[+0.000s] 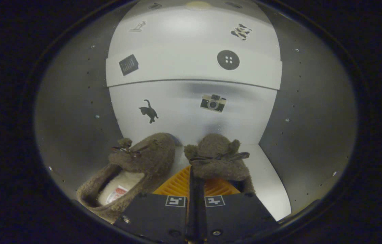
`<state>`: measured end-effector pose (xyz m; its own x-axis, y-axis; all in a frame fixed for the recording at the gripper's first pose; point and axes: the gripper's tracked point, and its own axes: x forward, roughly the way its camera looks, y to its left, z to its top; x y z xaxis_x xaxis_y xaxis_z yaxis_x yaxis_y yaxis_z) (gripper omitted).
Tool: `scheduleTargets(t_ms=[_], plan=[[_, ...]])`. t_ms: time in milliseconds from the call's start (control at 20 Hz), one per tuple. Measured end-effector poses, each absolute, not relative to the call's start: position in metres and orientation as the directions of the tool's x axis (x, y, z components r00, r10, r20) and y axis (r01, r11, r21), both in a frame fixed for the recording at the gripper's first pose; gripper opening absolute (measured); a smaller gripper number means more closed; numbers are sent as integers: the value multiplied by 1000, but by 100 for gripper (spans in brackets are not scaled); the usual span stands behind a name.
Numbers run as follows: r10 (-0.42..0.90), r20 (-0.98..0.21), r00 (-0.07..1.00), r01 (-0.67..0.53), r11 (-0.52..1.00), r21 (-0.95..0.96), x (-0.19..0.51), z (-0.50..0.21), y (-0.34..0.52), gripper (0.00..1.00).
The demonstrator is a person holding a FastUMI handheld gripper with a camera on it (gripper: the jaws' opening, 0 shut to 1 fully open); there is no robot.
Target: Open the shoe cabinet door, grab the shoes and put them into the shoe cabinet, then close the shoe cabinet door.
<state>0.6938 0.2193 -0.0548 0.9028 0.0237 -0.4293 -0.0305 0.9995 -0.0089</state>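
I am looking into the shoe cabinet [75, 112]. It has grey side walls and a white back panel. Two brown fuzzy slippers with small bows are inside, toes toward the back. The left slipper [143, 162] rests on the cabinet floor [268, 176] against the left wall, and its pale lining shows. The right slipper [219, 159] sits just ahead of my fingers. My gripper [195, 174] is shut on the right slipper, with a thin dark strip of its inner edge pinched between the pads. Its heel is hidden behind my right finger [218, 186].
The back panel [194, 78] carries small stickers: a cat, a camera, a button and others. A horizontal seam splits it into upper and lower parts. Bare white floor lies to the right of the right slipper, up to the right wall [313, 112].
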Motion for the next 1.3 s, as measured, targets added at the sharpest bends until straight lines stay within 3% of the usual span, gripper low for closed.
scheduleTargets(t_ms=[250, 450, 550, 800, 1100, 1300], plan=[[11, -415, 910, -11, 1000, 3, 691, -51, 221, 18], [3, -338, 941, -15, 999, -33, 663, -31, 223, 64], [6, -277, 961, -10, 1000, -12, 639, -21, 222, 69], [50, -163, 985, -50, 999, 8, 559, 10, 225, 95], [121, -77, 990, -121, 993, 10, 435, 35, 230, 98], [104, -27, 994, -104, 994, -16, 348, 34, 211, 99]])
